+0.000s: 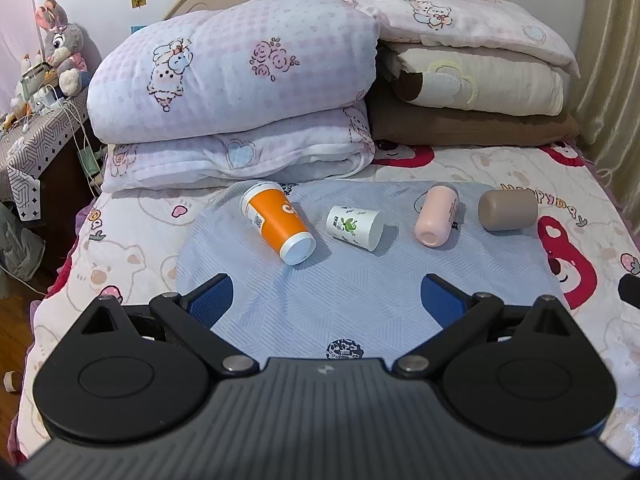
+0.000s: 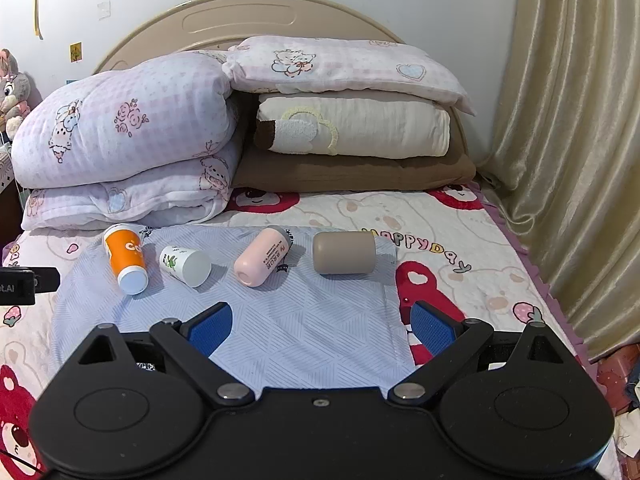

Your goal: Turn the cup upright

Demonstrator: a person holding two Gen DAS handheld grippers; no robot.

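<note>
Several cups lie on their sides in a row on a light blue cloth (image 1: 352, 280) on the bed: an orange paper cup (image 1: 276, 222) (image 2: 125, 259), a small white cup with a green print (image 1: 354, 227) (image 2: 185, 265), a pink cup (image 1: 436, 218) (image 2: 262, 257) and a taupe cup (image 1: 507, 210) (image 2: 344, 253). My left gripper (image 1: 326, 300) is open and empty, short of the orange and white cups. My right gripper (image 2: 322, 326) is open and empty, short of the pink and taupe cups.
Folded quilts (image 1: 232, 80) and stacked pillows (image 1: 472, 76) stand right behind the cups against the headboard. A bedside table with toys and cables (image 1: 36, 120) is at the left. A curtain (image 2: 572, 140) hangs along the bed's right side.
</note>
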